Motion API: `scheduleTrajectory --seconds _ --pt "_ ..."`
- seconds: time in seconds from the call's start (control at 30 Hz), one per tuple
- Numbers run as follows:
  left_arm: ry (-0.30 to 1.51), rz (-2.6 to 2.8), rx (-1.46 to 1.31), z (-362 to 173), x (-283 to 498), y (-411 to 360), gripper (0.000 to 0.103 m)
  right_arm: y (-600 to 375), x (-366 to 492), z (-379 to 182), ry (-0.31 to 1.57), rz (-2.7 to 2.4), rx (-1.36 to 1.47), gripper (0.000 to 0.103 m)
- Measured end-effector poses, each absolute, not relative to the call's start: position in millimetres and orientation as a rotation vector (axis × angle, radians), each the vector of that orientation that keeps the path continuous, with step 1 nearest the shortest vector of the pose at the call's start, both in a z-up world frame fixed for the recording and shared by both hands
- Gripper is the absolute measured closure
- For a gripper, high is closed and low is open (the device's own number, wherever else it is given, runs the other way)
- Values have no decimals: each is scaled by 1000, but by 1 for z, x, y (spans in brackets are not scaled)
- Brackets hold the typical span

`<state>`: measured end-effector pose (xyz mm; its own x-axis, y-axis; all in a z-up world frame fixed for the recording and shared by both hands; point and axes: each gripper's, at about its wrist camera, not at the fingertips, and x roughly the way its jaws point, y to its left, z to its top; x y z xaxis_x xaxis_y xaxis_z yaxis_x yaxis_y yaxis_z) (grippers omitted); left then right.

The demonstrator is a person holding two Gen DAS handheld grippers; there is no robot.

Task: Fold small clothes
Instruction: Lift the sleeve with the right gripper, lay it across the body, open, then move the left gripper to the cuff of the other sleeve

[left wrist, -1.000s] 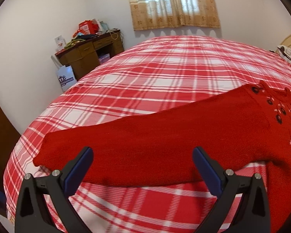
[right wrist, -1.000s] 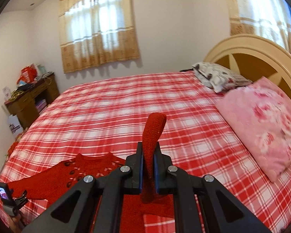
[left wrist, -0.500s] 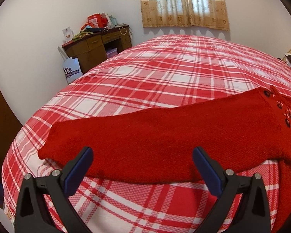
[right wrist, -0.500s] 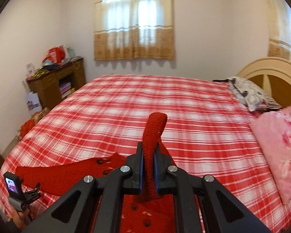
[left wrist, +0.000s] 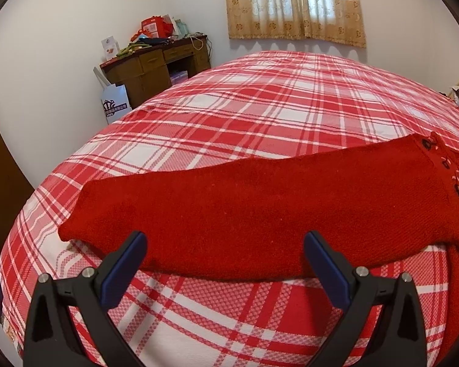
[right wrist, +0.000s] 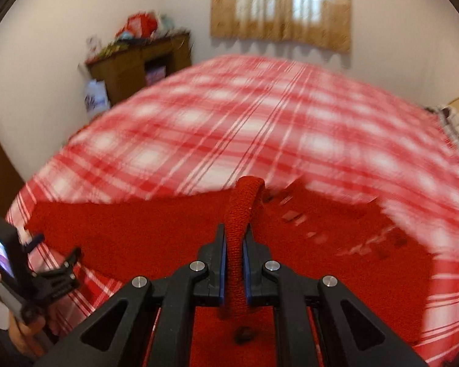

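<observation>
Up front in my left wrist view, my left gripper (left wrist: pixel 225 249) hangs with its blue-padded fingers (left wrist: pixel 124 267) spread wide and nothing between them, just short of the near edge of the red knitted sweater (left wrist: pixel 260 211). Only this view shows one sleeve sharply: it lies flat on the red-and-white plaid bedspread (left wrist: pixel 260 107), its long axis running from the cuff at lower left up to the dark-flowered yoke at the right edge. Behind the bed stand a brown wooden desk (left wrist: pixel 156 67) piled with clutter, a white paper bag (left wrist: pixel 114 105) beside it, and a beige curtained window (left wrist: pixel 293 3). Over in my right wrist view, blurred by motion, my right gripper (right wrist: pixel 235 267) is closed tight on a rolled strip of the same sweater (right wrist: pixel 168 238), which rises upright between the pads and curls over at the top; whether it is a cuff or a hem I cannot tell. This view alone shows the garment's body spread across the bed beneath, and my left gripper (right wrist: pixel 53 255) seen from outside at the far left, near the sleeve's end.
</observation>
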<state>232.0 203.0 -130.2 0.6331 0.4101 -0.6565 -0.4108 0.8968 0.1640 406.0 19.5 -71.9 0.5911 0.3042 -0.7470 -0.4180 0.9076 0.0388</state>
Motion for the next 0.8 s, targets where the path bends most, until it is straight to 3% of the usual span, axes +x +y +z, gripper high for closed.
scheduleTrajectory --seconds 0.23,0.3,0.33,0.37,0.8 --pt "763 462 -16 -136 233 205 0 52 407 -145 970 496 -201 91" --pt "767 463 -20 -137 233 205 0 48 405 -151 1001 550 -162 78" --pt "770 463 -22 -138 233 205 0 44 405 -150 1023 599 -128 61" --pt "773 464 -22 -139 234 205 0 34 404 -147 1027 649 -67 51" --pt "739 483 -66 -129 222 220 0 -135 388 -124 921 288 23 51"
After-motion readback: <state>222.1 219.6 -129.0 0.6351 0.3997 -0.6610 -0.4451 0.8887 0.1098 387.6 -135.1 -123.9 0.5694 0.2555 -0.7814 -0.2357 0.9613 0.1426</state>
